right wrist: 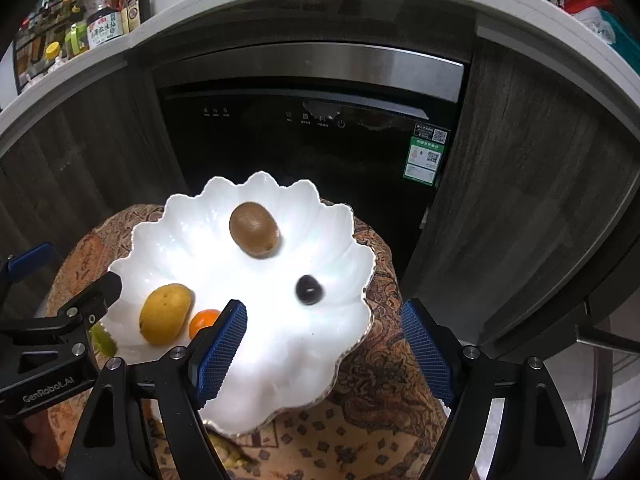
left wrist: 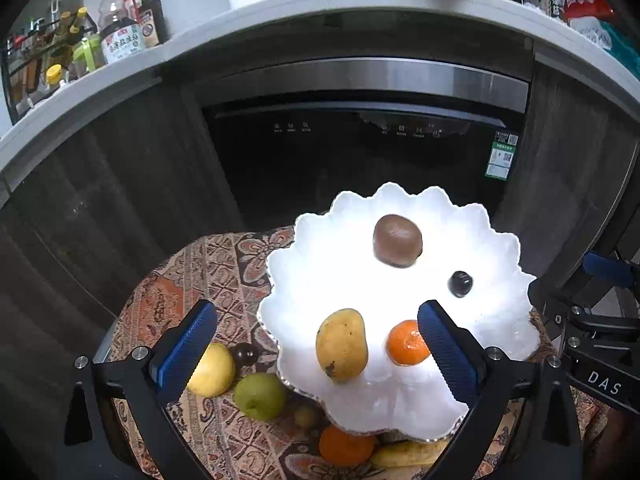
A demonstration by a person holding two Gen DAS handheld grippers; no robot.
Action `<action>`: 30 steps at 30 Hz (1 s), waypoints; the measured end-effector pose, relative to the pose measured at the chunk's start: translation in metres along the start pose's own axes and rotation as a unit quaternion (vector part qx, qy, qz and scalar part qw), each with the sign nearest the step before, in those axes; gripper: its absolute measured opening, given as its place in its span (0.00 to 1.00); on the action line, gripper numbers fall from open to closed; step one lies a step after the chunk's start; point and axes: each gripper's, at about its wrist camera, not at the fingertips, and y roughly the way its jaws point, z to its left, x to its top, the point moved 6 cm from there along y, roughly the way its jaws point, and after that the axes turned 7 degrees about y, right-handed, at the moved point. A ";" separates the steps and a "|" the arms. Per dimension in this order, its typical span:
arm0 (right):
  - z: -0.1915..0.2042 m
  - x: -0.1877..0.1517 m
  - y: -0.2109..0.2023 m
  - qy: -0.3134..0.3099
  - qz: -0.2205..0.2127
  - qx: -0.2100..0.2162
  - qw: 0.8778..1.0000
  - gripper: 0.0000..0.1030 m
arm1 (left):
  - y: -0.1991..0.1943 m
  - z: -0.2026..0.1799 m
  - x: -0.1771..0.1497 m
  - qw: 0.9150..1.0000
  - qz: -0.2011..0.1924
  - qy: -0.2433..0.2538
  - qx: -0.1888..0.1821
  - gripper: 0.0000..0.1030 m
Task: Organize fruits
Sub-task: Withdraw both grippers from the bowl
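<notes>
A white scalloped plate (left wrist: 492, 320) (right wrist: 320, 360) stands on a small patterned table. It holds a brown kiwi (left wrist: 397, 241) (right wrist: 254, 229), a dark round fruit (left wrist: 461, 283) (right wrist: 309, 290), a yellow mango (left wrist: 342, 345) (right wrist: 165, 314) and an orange (left wrist: 407, 343) (right wrist: 202, 321). My left gripper (left wrist: 316, 346) is open above the plate's near left part, the mango between its fingers. My right gripper (right wrist: 324, 344) is open and empty above the plate's near right part. On the cloth beside the plate lie a yellow fruit (left wrist: 212, 370), a green fruit (left wrist: 259, 395), a dark fruit (left wrist: 245, 354), a second orange (left wrist: 346, 445) and a banana (left wrist: 408, 453).
The patterned tablecloth (left wrist: 180, 292) (right wrist: 384, 400) covers a small round table. Behind it is a dark built-in dishwasher (left wrist: 360, 152) (right wrist: 312, 132) between wood cabinet doors. The counter above carries bottles (left wrist: 120, 36) and appliances.
</notes>
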 end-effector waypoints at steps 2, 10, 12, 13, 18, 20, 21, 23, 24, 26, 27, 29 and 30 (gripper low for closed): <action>0.001 -0.002 -0.007 0.002 -0.002 0.002 1.000 0.78 | -0.007 0.002 -0.001 1.000 -0.004 -0.001 0.001 0.99; 0.006 -0.014 -0.028 0.004 -0.009 0.002 1.000 0.78 | -0.032 0.010 -0.016 1.000 -0.007 -0.006 -0.001 0.99; 0.009 -0.019 -0.032 0.010 -0.004 0.002 1.000 0.78 | -0.036 0.012 -0.021 1.000 -0.007 -0.007 0.000 0.99; 0.010 -0.021 -0.034 0.010 -0.003 0.003 1.000 0.78 | -0.037 0.013 -0.023 1.000 -0.006 -0.008 0.000 0.99; 0.018 -0.034 -0.040 0.005 0.002 0.004 1.000 0.78 | -0.044 0.019 -0.038 1.000 -0.004 -0.017 0.001 0.99; 0.020 -0.039 -0.043 0.001 0.001 0.003 1.000 0.78 | -0.044 0.019 -0.045 1.000 -0.001 -0.018 0.000 0.99; 0.021 -0.042 -0.044 0.000 0.001 0.001 1.000 0.78 | -0.044 0.018 -0.049 1.000 0.001 -0.019 -0.001 0.99; 0.021 -0.047 -0.044 -0.001 0.003 0.000 1.000 0.78 | -0.043 0.016 -0.056 1.000 0.006 -0.021 -0.004 0.99; 0.021 -0.051 -0.044 0.001 0.004 -0.001 1.000 0.78 | -0.042 0.015 -0.059 1.000 0.008 -0.022 -0.005 0.99; 0.018 -0.056 -0.044 0.004 0.007 -0.003 1.000 0.78 | -0.040 0.013 -0.065 1.000 0.012 -0.024 -0.008 0.99; 0.017 -0.060 -0.043 0.007 0.008 -0.004 1.000 0.78 | -0.039 0.011 -0.069 1.000 0.015 -0.026 -0.009 0.99; 0.015 -0.065 -0.042 0.009 0.009 -0.006 1.000 0.78 | -0.037 0.009 -0.075 0.999 0.019 -0.030 -0.011 0.99; 0.014 -0.068 -0.042 0.011 0.010 -0.009 1.000 0.78 | -0.035 0.007 -0.079 0.999 0.022 -0.033 -0.012 0.99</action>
